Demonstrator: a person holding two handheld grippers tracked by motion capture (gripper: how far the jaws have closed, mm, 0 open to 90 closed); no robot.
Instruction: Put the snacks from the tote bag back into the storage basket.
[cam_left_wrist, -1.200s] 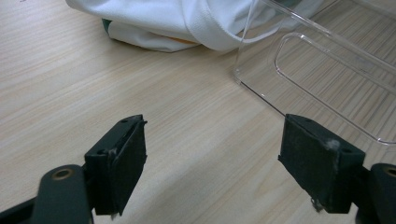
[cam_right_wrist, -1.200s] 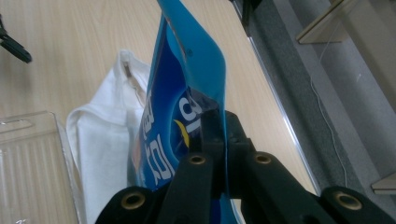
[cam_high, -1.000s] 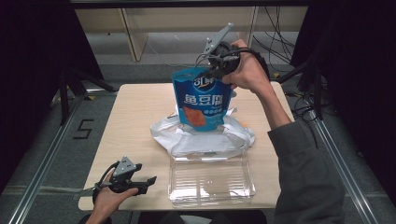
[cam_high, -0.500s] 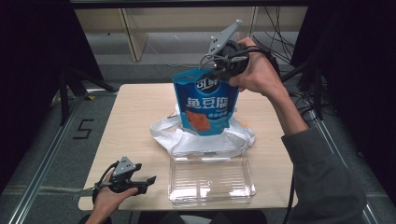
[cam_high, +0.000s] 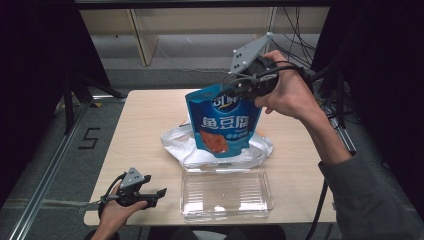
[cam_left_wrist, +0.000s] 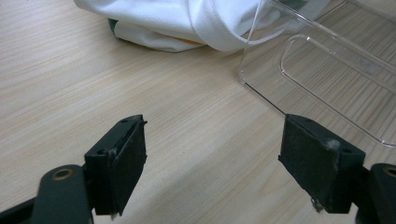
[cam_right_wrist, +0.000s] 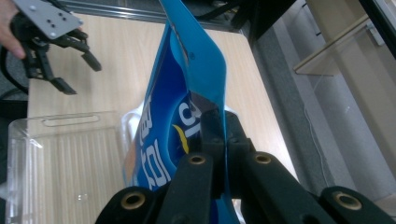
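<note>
The right gripper (cam_right_wrist: 219, 140) has its jaws clamped on the top edge of a blue snack pouch (cam_high: 225, 122), hanging above a white bag (cam_high: 175, 145) mid-table. Near it lies a clear plastic tray (cam_high: 225, 195), nothing in it. The left gripper (cam_left_wrist: 212, 158), jaws wide, rests at the table's (cam_high: 145, 120) near left; its view shows the tray's edge close by.

Even overhead light on the table (cam_high: 150, 125), dark surrounds, soft shadows, slight blur throughout

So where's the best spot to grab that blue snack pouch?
Likely its flat sealed top edge, from above, as the right gripper does now: the blue snack pouch hangs upright there, its thin rim fitting shut jaws while the belly bulges.
</note>
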